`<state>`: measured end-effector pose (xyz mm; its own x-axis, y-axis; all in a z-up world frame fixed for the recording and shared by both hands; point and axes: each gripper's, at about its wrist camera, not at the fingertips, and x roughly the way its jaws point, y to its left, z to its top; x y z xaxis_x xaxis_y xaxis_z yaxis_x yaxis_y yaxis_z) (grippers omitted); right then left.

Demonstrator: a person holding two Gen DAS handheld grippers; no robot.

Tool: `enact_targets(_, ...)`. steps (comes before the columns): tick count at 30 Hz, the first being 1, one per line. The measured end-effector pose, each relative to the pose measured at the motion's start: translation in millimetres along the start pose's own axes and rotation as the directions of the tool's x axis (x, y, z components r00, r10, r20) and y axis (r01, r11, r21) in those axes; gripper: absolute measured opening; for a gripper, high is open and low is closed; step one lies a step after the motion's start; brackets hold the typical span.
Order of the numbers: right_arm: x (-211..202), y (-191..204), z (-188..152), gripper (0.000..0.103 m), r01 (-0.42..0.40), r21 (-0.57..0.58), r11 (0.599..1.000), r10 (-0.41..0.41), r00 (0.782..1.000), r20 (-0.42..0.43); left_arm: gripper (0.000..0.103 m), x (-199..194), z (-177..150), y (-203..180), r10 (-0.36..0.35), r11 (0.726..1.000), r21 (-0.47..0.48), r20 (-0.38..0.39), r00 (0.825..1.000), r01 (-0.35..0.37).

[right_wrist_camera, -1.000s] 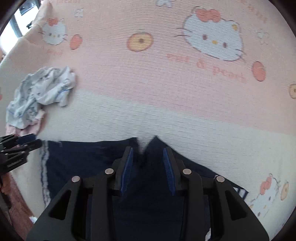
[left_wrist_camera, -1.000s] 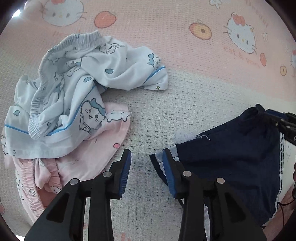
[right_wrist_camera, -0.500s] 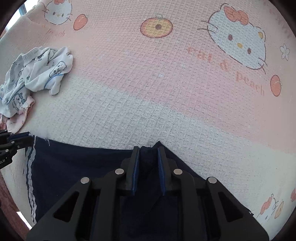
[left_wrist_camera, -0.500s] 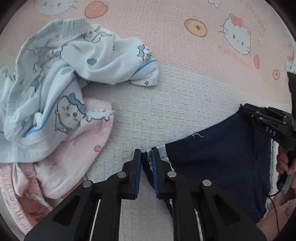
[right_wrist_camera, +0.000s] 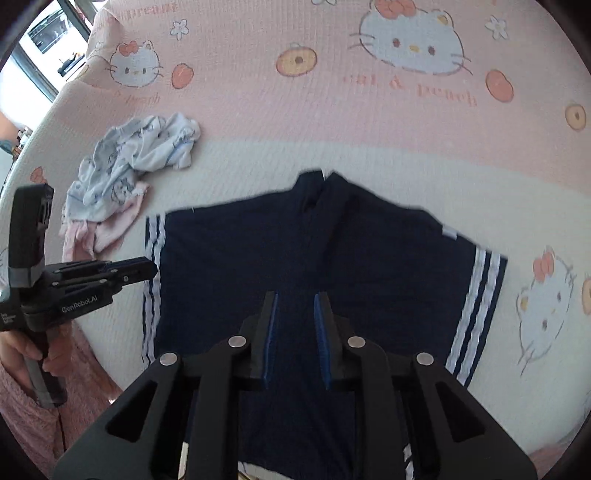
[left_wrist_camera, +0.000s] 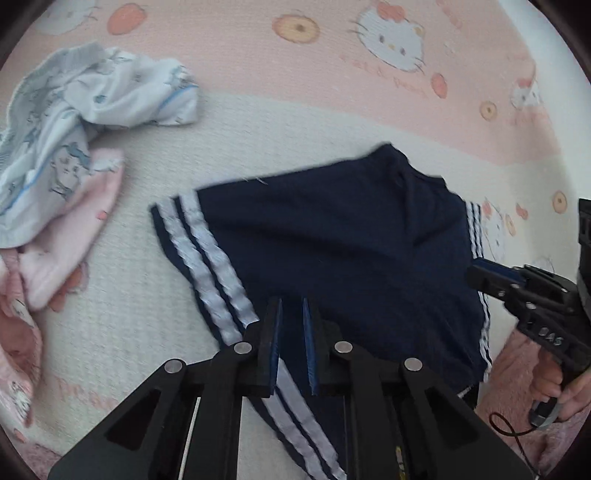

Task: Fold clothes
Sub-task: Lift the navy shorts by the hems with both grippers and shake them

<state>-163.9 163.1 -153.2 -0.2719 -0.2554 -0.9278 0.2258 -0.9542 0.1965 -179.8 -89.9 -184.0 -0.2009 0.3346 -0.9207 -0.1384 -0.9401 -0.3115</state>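
Navy shorts with white side stripes lie spread on the blanket, one edge drawn up toward both cameras. My left gripper is shut on the cloth beside the striped edge. My right gripper is shut on the navy cloth near its middle, and the fabric runs down between its fingers. The left gripper also shows in the right wrist view, at the shorts' striped left edge. The right gripper shows in the left wrist view, at the shorts' right side.
A crumpled pale blue printed garment lies on a pink one to the left of the shorts. A pink and cream cartoon-cat blanket covers the surface. A hand holds the left gripper's handle. A window shows far left.
Both grippers went from open to shut on the shorts' edge. They then drew back with the cloth, and far more of the shorts now shows in both views.
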Motion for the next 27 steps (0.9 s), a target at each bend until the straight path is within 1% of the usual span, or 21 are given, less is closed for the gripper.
enact_targets(3, 11, -7, -39, 0.019, 0.053, 0.028, 0.998, -0.051, 0.997, -0.065, 0.014, -2, -22, -40, 0.006, 0.995, 0.096, -0.052, 0.999, -0.001)
enact_targets(5, 12, -10, -60, 0.019, 0.044, 0.048, 0.998, -0.04, 0.996, -0.079, 0.015, -5, -45, -55, 0.001, 0.994, 0.105, -0.07, 0.998, 0.006)
enact_targets(6, 12, -13, -70, 0.019, 0.026, 0.059, 0.998, -0.021, 0.996, -0.089, 0.015, -5, -55, -62, 0.004, 0.994, 0.109, -0.08, 0.997, 0.005)
enact_targets(7, 12, -15, -80, 0.019, 0.024, 0.06, 0.998, -0.018, 0.995, -0.101, 0.015, 1, -61, -60, 0.043, 0.994, 0.107, -0.094, 0.995, -0.033)
enact_targets(8, 13, -16, -88, 0.019, 0.038, 0.051, 0.998, -0.032, 0.993, -0.114, 0.015, 8, -68, -59, 0.083, 0.992, 0.106, -0.109, 0.991, -0.071)
enact_targets(9, 15, -17, -96, 0.019, 0.061, 0.037, 0.997, -0.056, 0.991, -0.126, 0.015, 14, -74, -56, 0.126, 0.988, 0.104, -0.122, 0.985, -0.113)
enact_targets(10, 16, -19, -102, 0.019, 0.092, 0.018, 0.996, -0.089, 0.987, -0.136, 0.015, 16, -78, -49, 0.184, 0.98, 0.097, -0.125, 0.975, -0.172)
enact_targets(11, 15, -22, -107, 0.019, 0.109, 0.011, 0.994, -0.106, 0.985, -0.138, 0.015, 10, -80, -43, 0.175, 0.983, 0.069, -0.102, 0.979, -0.169)
enact_targets(13, 10, -28, -114, 0.02, 0.11, 0.024, 0.994, -0.106, 0.986, -0.125, 0.015, -6, -83, -29, 0.235, 0.972, -0.003, -0.071, 0.969, -0.236)
enact_targets(14, 6, -30, -117, 0.022, 0.106, 0.026, 0.994, -0.103, 0.988, -0.112, 0.015, -14, -84, -23, 0.263, 0.964, -0.036, -0.057, 0.963, -0.265)
enact_targets(15, -1, -30, -117, 0.023, 0.098, 0.025, 0.995, -0.095, 0.991, -0.091, 0.015, -21, -87, -20, 0.265, 0.963, -0.047, -0.042, 0.963, -0.267)
enact_targets(17, -13, -30, -119, 0.023, 0.076, 0.019, 0.997, -0.075, 0.996, -0.052, 0.015, -29, -96, -21, 0.17, 0.984, -0.051, -0.06, 0.984, -0.173)
enact_targets(19, -19, -31, -122, 0.023, 0.051, 0.025, 0.998, -0.05, 0.998, -0.034, 0.016, -31, -107, -28, 0.121, 0.992, -0.029, -0.074, 0.99, -0.124)
enact_targets(21, -22, -33, -126, 0.023, 0.032, 0.039, 0.999, -0.031, 0.999, -0.029, 0.016, -23, -118, -37, 0.136, 0.991, 0.011, -0.107, 0.985, -0.135)
enact_targets(24, -21, -38, -130, 0.023, 0.047, 0.077, 0.996, -0.044, 0.998, -0.045, 0.017, -11, -126, -37, 0.232, 0.973, 0.049, -0.164, 0.959, -0.227)
enact_targets(27, -28, -48, -133, 0.023, 0.084, 0.114, 0.99, -0.08, 0.996, -0.043, 0.018, -21, -125, -36, 0.229, 0.973, 0.044, -0.138, 0.964, -0.225)
